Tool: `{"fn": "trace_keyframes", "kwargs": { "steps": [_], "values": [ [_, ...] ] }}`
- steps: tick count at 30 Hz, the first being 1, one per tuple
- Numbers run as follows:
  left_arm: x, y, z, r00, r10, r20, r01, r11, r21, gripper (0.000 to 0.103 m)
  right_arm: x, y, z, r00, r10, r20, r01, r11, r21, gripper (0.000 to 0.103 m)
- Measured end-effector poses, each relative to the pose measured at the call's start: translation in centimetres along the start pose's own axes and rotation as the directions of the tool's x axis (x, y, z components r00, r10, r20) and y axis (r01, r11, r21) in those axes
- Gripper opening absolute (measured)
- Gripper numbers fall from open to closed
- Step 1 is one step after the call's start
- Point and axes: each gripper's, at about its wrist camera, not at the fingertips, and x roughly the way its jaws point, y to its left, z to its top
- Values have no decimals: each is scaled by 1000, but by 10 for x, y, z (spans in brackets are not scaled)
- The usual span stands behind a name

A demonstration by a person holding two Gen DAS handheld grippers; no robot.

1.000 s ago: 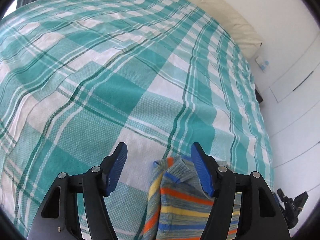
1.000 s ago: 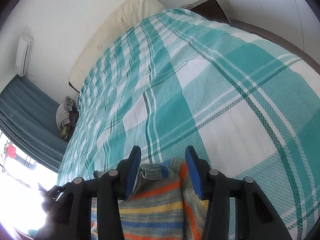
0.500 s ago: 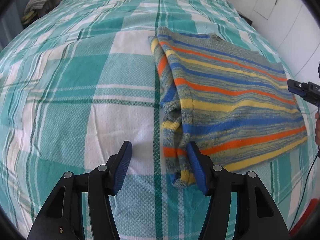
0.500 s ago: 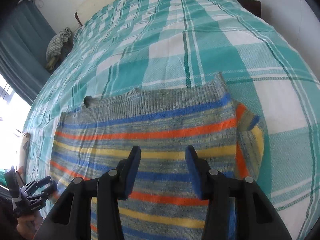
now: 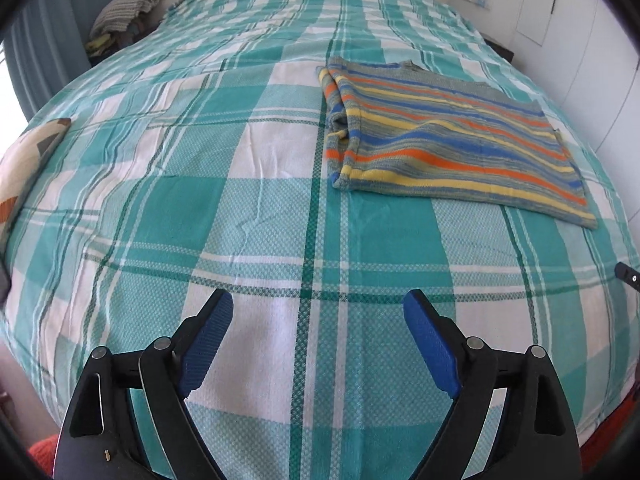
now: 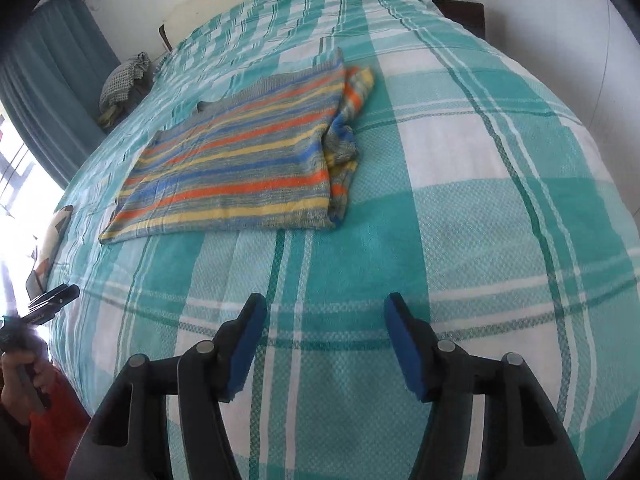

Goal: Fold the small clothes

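Left wrist view: both grippers (image 5: pixel 318 344) (image 6: pixel 325 344) wide above teal plaid bedspread (image 5: pixel 248 200), white walls (image 5: pixel 592 40).

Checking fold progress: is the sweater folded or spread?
Partly folded: sweater lies flat, one sleeve side tucked under, bunched along its edge.

Grey knitted sweater with orange, yellow and blue stripes (image 5: pixel 452 136) (image 6: pixel 240 156), folded into a flat rectangle, sleeve bunched along one side, lying on teal checked bedspread (image 5: pixel 248 200) (image 6: pixel 460 208)
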Motion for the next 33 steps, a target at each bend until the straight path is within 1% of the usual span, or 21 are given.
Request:
{"fn": "trace_keyframes", "kwargs": {
  "steps": [3, 5, 9, 14, 17, 19, 20, 22, 24, 26, 28, 30, 31, 32, 33],
  "values": [
    [-8, 0, 0, 1000, 24, 10, -24, 1000, -18, 89, -9, -12, -23, 999, 7, 37, -10, 997, 76, 61],
    [-14, 0, 1, 999, 39, 22, -38, 999, -21, 89, -13, -14, -33, 999, 8, 54, -13, 995, 101, 61],
    [-24, -1, 1, 998, 55, 41, -55, 998, -16, 89, -15, -5, -39, 998, -7, 64, 2, 996, 88, 62],
    [-33, -6, 0, 996, 62, 61, -62, 998, -8, 89, -17, -3, -44, 998, -6, 66, 1, 997, 82, 63],
    [-39, -23, -1, 995, 55, 84, -60, 997, 54, 89, -17, -3, -42, 998, 5, 60, -10, 997, 77, 64],
    [-39, -48, -2, 996, -4, 87, -9, 990, 142, 89, -18, -4, -34, 998, 29, 53, -32, 997, 68, 64],
    [-38, -65, -3, 995, -48, 82, 31, 980, 197, 89, -18, -6, -27, 998, 40, 53, -44, 997, 62, 64],
    [-36, -107, -5, 986, -155, 65, 127, 941, 314, 89, -20, -12, -9, 997, 47, 60, -50, 998, 47, 64],
    [-32, -150, -6, 966, -254, 53, 210, 885, 415, 89, -17, -22, 16, 996, 59, 61, -62, 997, 44, 68],
    [-22, -197, -2, 945, -325, 32, 266, 822, 503, 90, -9, -34, 43, 995, 81, 56, -84, 995, 47, 69],
    [-4, -239, 6, 936, -353, 7, 287, 772, 567, 90, 4, -45, 68, 994, 103, 42, -105, 993, 51, 69],
    [15, -275, 16, 929, -370, -9, 301, 741, 600, 90, 21, -55, 93, 990, 140, 23, -142, 988, 62, 69],
    [26, -290, 22, 925, -379, -18, 311, 730, 609, 90, 29, -59, 105, 987, 160, 18, -160, 984, 72, 69],
    [36, -302, 27, 926, -377, -22, 309, 724, 616, 90, 37, -62, 117, 983, 185, 12, -185, 979, 85, 69],
    [46, -313, 32, 932, -363, -15, 292, 724, 625, 90, 48, -65, 129, 976, 218, -3, -217, 971, 101, 69]
  ]
}}
